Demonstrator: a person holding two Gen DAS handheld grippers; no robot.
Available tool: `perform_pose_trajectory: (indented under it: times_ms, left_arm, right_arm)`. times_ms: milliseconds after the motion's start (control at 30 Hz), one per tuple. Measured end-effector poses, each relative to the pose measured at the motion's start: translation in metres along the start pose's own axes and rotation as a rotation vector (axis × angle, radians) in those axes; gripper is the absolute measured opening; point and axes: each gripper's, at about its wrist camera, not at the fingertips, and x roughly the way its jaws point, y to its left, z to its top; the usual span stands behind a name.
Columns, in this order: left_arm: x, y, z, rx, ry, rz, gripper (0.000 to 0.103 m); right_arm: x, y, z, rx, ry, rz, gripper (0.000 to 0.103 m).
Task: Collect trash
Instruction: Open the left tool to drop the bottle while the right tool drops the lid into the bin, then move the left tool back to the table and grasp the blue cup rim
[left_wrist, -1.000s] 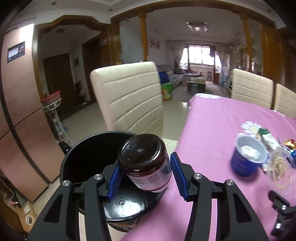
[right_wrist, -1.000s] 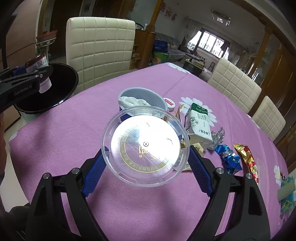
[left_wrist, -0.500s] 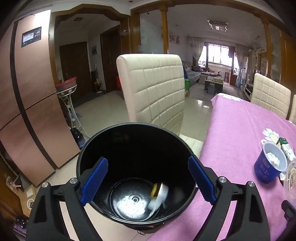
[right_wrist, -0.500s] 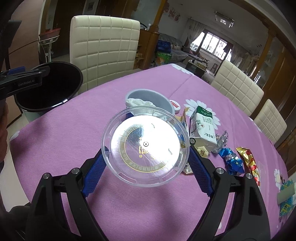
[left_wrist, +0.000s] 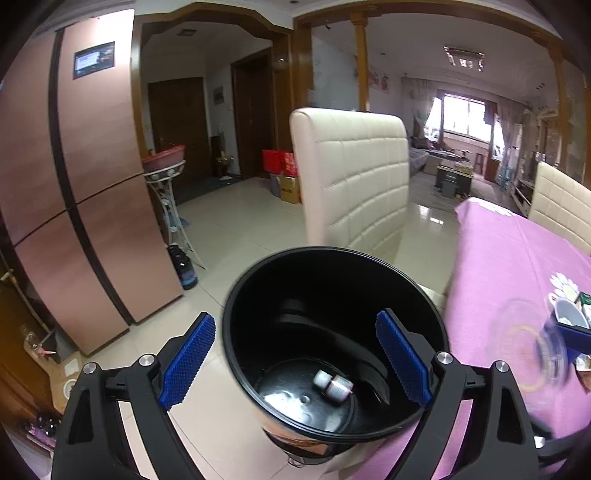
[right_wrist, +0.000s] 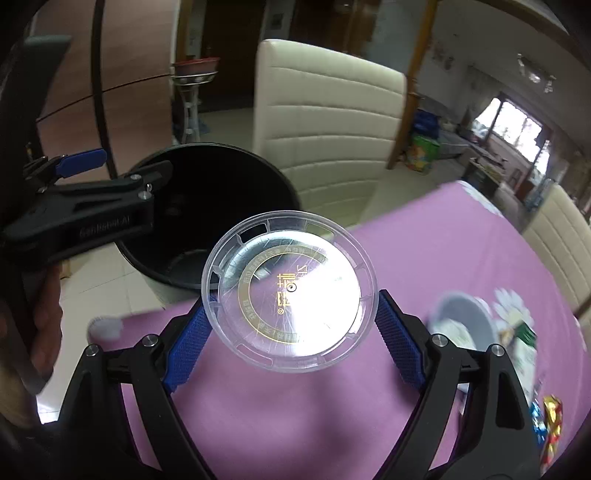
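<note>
Through the left wrist camera I see the jar (left_wrist: 332, 386) lying at the bottom of the black bin (left_wrist: 439, 332); my left gripper (left_wrist: 295, 358) hangs over the bin, its jaws just opened, spread wide and empty. Through the right wrist camera my right gripper (right_wrist: 291, 334) clamps the clear plastic lid (right_wrist: 290, 297) beside the bin (right_wrist: 258, 173). Beyond the lid, cup (right_wrist: 469, 321) and wrappers (right_wrist: 550, 424) remain.
</note>
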Motion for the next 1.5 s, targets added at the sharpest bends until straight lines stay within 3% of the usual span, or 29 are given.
perform_pose_trajectory:
  times_ms: [233,300,500,733,1333,1500]
  left_arm:
    - [-0.010,0.015,0.005,0.003,-0.056,0.122,0.087]
    - [-0.009,0.020,0.005,-0.002,-0.057,0.135,0.087]
    - [-0.004,0.017,0.002,0.005,-0.043,0.108,0.087]
    - [-0.005,-0.007,0.002,0.027,-0.039,0.029,0.087]
    - [-0.019,-0.119,-0.012,0.159,0.003,-0.207,0.087]
    - [-0.025,-0.137,-0.013,0.182,-0.003,-0.242,0.087]
  right_arm:
    - [0.037,0.031,0.035,-0.041,-0.026,0.117,0.087]
    - [0.040,0.033,0.041,-0.032,-0.030,0.164,0.099]
    - [0.032,0.029,0.034,-0.041,-0.063,0.101,0.099]
    - [0.027,0.001,0.013,-0.005,-0.026,0.008,0.099]
    - [-0.016,-0.083,-0.043,0.097,-0.014,-0.193,0.099]
    - [-0.020,-0.110,-0.054,0.142,0.023,-0.213,0.082]
